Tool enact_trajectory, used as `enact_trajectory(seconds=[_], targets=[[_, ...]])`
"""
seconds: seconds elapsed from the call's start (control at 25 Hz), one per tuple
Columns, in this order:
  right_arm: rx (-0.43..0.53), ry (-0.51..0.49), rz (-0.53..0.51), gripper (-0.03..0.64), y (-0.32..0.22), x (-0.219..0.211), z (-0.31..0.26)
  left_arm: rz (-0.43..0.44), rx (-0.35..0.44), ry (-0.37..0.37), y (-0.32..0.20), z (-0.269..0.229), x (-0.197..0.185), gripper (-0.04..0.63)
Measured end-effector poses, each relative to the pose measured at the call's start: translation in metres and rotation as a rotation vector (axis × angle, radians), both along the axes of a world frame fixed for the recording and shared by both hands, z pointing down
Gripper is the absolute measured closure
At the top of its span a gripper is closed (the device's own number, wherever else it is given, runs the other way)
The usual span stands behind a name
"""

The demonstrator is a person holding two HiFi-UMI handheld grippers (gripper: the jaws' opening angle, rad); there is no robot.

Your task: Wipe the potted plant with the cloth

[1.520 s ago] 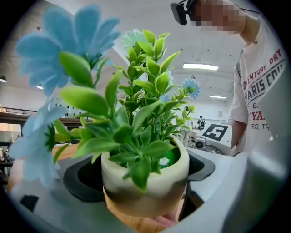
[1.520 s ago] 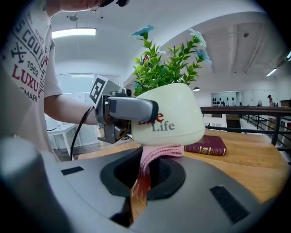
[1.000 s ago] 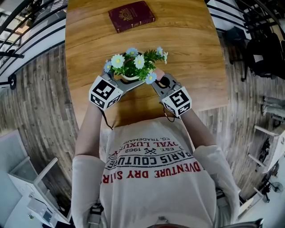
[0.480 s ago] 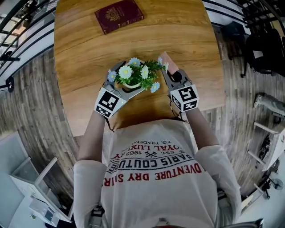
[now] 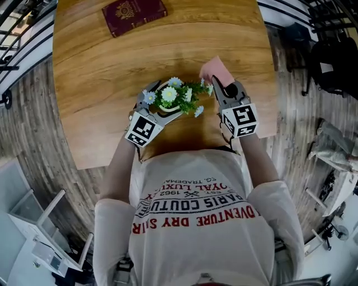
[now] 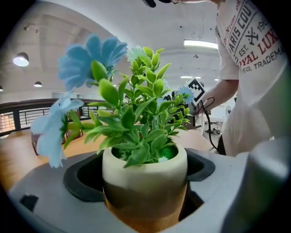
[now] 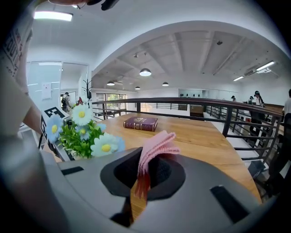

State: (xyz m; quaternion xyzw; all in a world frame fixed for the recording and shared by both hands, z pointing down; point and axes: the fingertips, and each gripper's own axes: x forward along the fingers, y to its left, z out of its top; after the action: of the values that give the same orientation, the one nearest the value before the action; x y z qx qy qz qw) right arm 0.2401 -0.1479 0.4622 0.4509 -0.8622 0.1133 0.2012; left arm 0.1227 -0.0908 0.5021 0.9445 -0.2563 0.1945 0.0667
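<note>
A small potted plant (image 5: 174,96) with green leaves and pale blue daisies stands in a cream pot (image 6: 144,175) on the wooden table (image 5: 112,84). My left gripper (image 5: 156,103) is shut on the pot, its jaws pressed on both sides (image 6: 144,191). My right gripper (image 5: 221,89) is shut on a folded pink cloth (image 5: 215,70) that sticks up between its jaws (image 7: 154,150). The cloth is held just right of the plant (image 7: 84,132), close to the flowers but apart from them.
A dark red book (image 5: 133,12) lies at the table's far side (image 7: 141,123). Black railings (image 5: 22,39) run along the table's left and right, above wooden flooring. The table's near edge (image 5: 179,148) is right against my body.
Both grippers and the plant have shifted away from my body. The right gripper with the cloth has risen from beside the pot to level with the flowers' right side.
</note>
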Motion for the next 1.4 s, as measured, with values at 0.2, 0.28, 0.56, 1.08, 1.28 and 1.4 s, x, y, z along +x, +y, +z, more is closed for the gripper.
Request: enact_trajectory(seconds=[0.2, 0.28, 0.56, 1.08, 1.28, 1.4], targets=[[-0.005, 0.003, -0.001, 0.581, 0.001, 0.012, 0.008, 0.044, 0.005, -0.014, -0.003, 0.017, 0.014, 0.075], [-0.008, 0.001, 0.000, 0.581, 0.001, 0.014, 0.011, 0.054, 0.003, -0.008, -0.005, 0.019, 0.016, 0.077], [0.000, -0.010, 0.003, 0.581, -0.001, 0.021, 0.007, 0.042, 0.001, -0.019, -0.010, 0.025, 0.015, 0.077], [0.058, -0.029, -0.011, 0.581, -0.003, 0.000, -0.015, -0.156, -0.001, -0.014, 0.004, 0.020, -0.022, 0.077], [0.095, -0.034, -0.009, 0.581, 0.000, -0.007, -0.027, -0.249, 0.010, 0.017, 0.009, -0.006, -0.042, 0.078], [0.121, -0.041, -0.003, 0.581, 0.002, -0.011, -0.038, -0.352, 0.045, 0.033, 0.005, -0.029, -0.064, 0.146]])
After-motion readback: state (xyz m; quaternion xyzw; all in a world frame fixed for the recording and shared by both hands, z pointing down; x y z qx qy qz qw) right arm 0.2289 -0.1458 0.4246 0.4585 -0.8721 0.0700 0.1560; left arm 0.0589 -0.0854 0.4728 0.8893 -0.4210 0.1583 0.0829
